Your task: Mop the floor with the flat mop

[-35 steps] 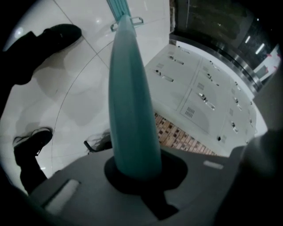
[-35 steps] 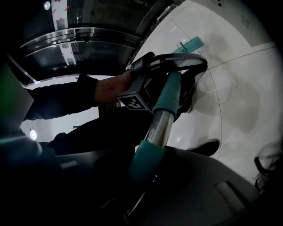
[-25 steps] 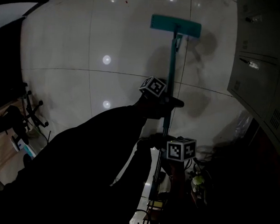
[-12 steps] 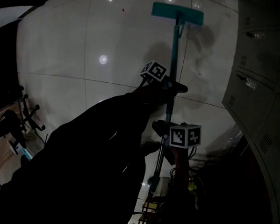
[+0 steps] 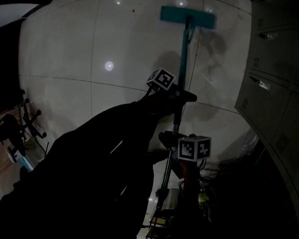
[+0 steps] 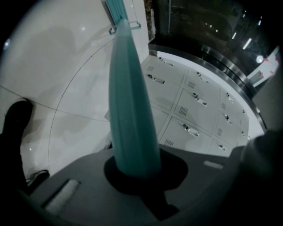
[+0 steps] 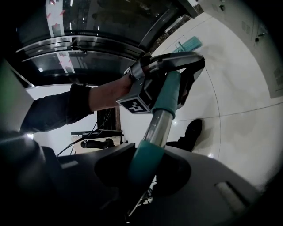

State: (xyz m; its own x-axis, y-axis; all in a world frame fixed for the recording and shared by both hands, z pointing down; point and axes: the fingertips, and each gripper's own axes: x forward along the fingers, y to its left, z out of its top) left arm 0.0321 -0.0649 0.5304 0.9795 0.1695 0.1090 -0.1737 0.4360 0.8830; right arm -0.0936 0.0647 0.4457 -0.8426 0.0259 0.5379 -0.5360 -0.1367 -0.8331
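Note:
The flat mop has a teal head (image 5: pixel 187 17) lying on the white tiled floor (image 5: pixel 68 57) far ahead, and a long teal pole (image 5: pixel 182 58) running back toward me. My left gripper (image 5: pixel 179 96) is shut on the pole higher up, its marker cube (image 5: pixel 161 78) beside it. My right gripper (image 5: pixel 172 142) is shut on the pole lower down, near its cube (image 5: pixel 194 148). In the left gripper view the pole (image 6: pixel 132 110) rises out of the left gripper (image 6: pixel 141 174) to the mop head (image 6: pixel 116 6). In the right gripper view the right gripper (image 7: pixel 143 170) clamps the pole's teal grip (image 7: pixel 148 154).
Grey lockers (image 5: pixel 275 98) line the right side, close to the mop's path. Dark clutter and cables (image 5: pixel 185 203) sit by my feet. A wheeled stand (image 5: pixel 29 120) is at the left. A dark shoe (image 6: pixel 15 119) is on the tiles.
The mop head has slid a little farther away across the floor. Both grippers have moved forward with the pole and kept their grip.

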